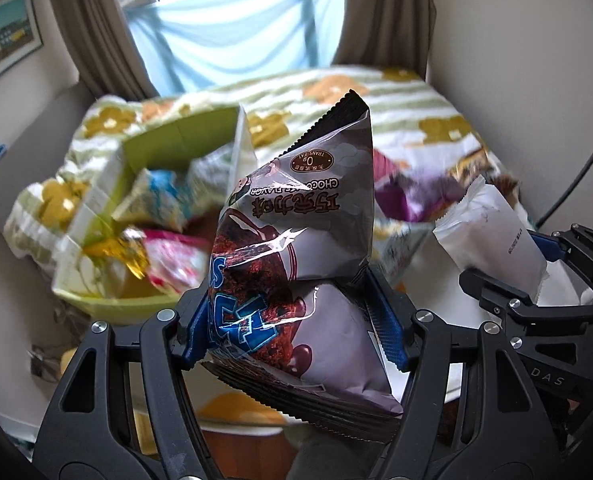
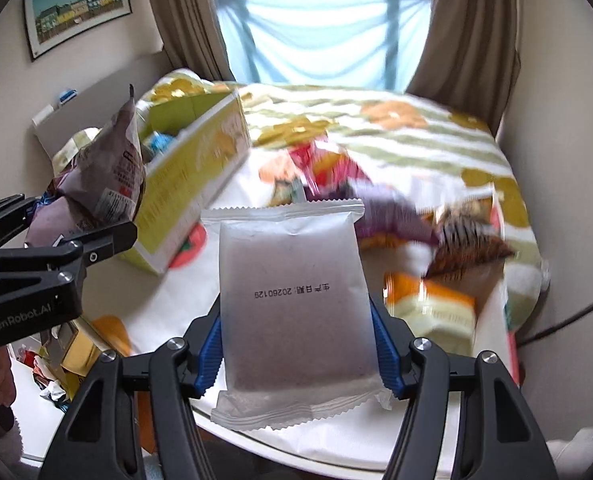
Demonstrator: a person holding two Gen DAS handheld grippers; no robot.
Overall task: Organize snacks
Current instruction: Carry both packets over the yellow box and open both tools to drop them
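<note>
**Reader:** Both grippers first, please. What are they doing?

**Describer:** Left gripper (image 1: 296,320), black with blue finger pads, is clamped on a puffy grey-and-brown chocolate snack bag (image 1: 296,240), lifted above the table with its printing upside down. Right gripper (image 2: 296,344), of the same build, grips a flat white plastic snack packet (image 2: 292,300) by its side edges; a printed date line crosses the packet's face.

**Reader:** What lies around them, from the left?

**Describer:** On the left of the table stands an open yellow-green cardboard box (image 2: 192,184), already holding several blurred wrappers, one of them blue and white (image 1: 156,196). The chocolate bag hangs just beside this box, on its near side. To the right, loose snacks lie on the floral tablecloth (image 2: 416,136): a red packet (image 2: 328,164), a purple one (image 2: 392,212), a brown striped one (image 2: 468,248), and an orange-and-cream bag (image 2: 432,312) nearest the right gripper. Blur hides their labels.

**Reader:** And behind?

**Describer:** Brown curtains (image 2: 468,28) frame a window.
</note>
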